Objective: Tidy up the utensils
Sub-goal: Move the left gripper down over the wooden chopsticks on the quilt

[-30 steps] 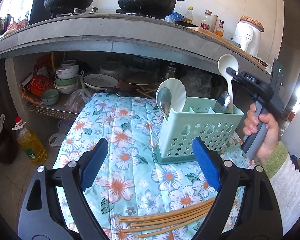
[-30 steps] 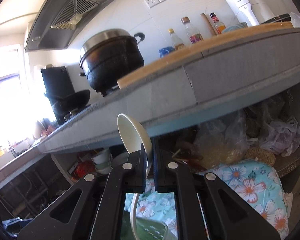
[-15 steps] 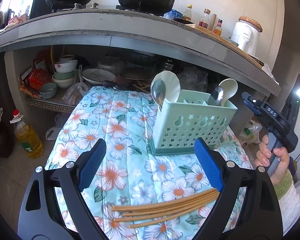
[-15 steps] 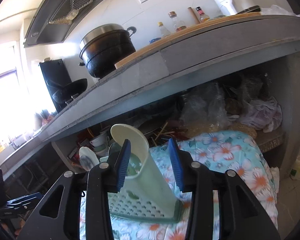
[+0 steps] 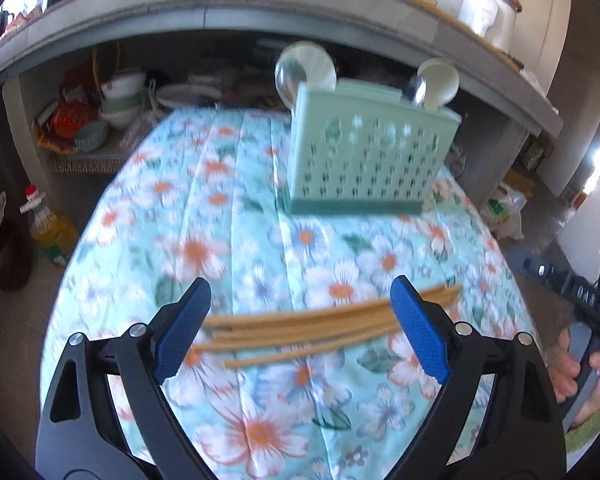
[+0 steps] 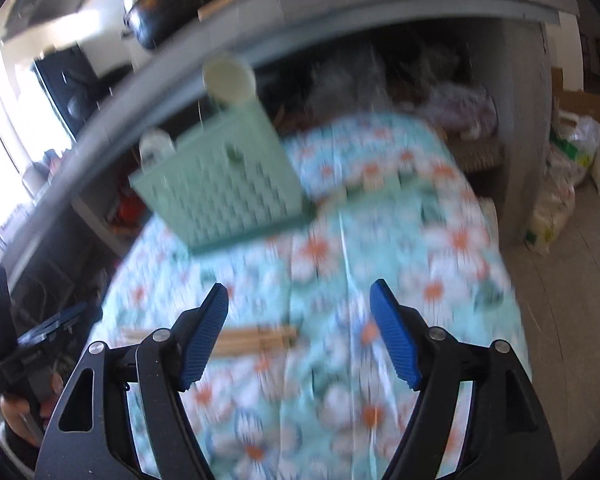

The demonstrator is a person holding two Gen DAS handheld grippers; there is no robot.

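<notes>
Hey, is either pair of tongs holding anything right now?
No. The left tongs and right tongs are both open and empty; the chopsticks lie on the tablecloth.

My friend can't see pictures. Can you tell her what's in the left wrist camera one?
An open left claw with blue pads hovers over a bundle of wooden chopsticks lying on a flowery tablecloth. Behind stands a green utensil holder with spoons poking out. The picture is blurry.
</notes>
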